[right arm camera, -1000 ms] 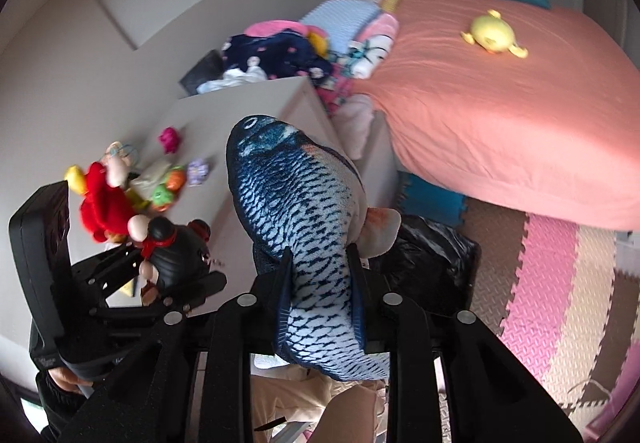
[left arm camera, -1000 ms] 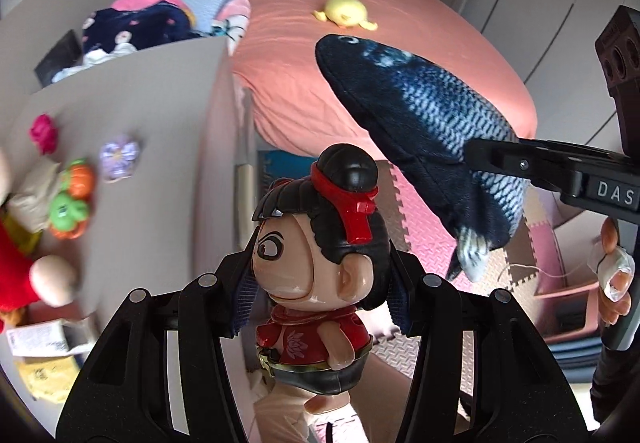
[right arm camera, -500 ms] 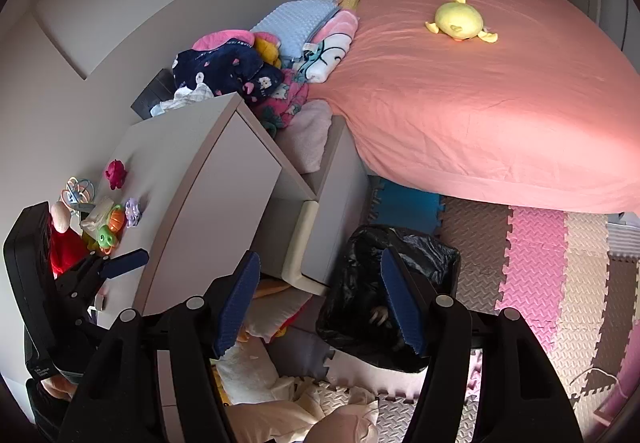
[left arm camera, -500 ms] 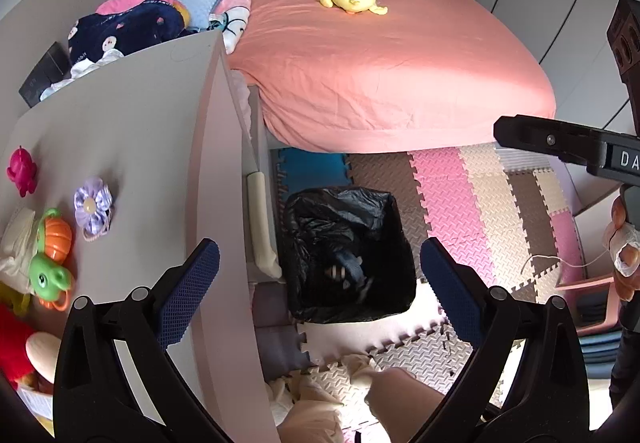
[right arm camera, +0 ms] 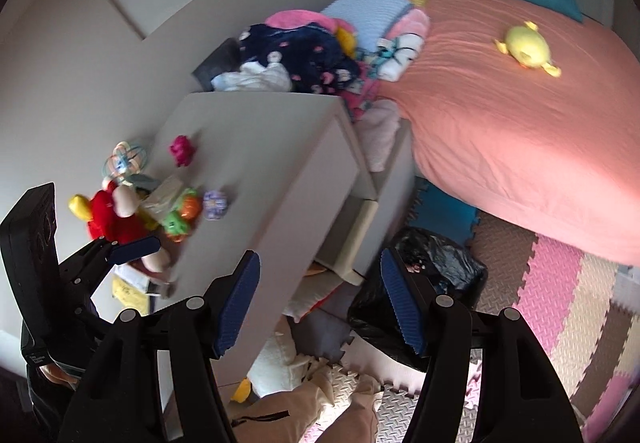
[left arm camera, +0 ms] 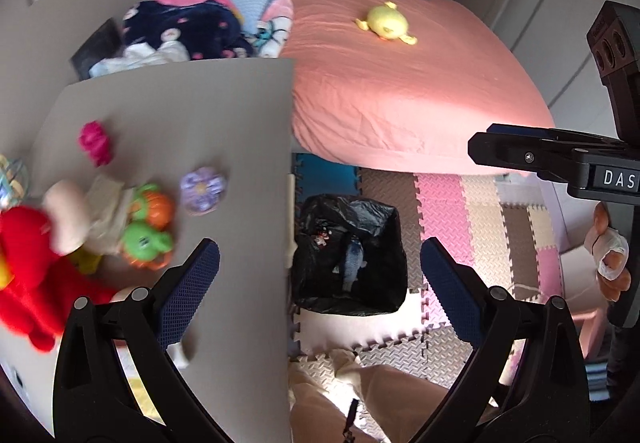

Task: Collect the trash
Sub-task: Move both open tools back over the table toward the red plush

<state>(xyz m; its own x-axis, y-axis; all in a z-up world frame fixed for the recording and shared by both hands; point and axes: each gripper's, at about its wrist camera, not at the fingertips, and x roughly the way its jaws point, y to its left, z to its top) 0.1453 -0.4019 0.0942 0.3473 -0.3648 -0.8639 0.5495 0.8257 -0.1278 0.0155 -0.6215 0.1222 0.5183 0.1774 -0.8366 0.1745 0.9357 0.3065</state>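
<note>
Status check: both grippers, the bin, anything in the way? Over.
Left gripper open, empty. Right gripper open, empty. Fish toy and doll lie in black-bagged bin. Nothing blocking bin; more toys on dresser top.

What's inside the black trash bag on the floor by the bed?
In the black trash bag, the left wrist view shows a blue fish toy and a bit of red and white near the left side, probably a doll. The bag's dark folds hide anything deeper.
</note>
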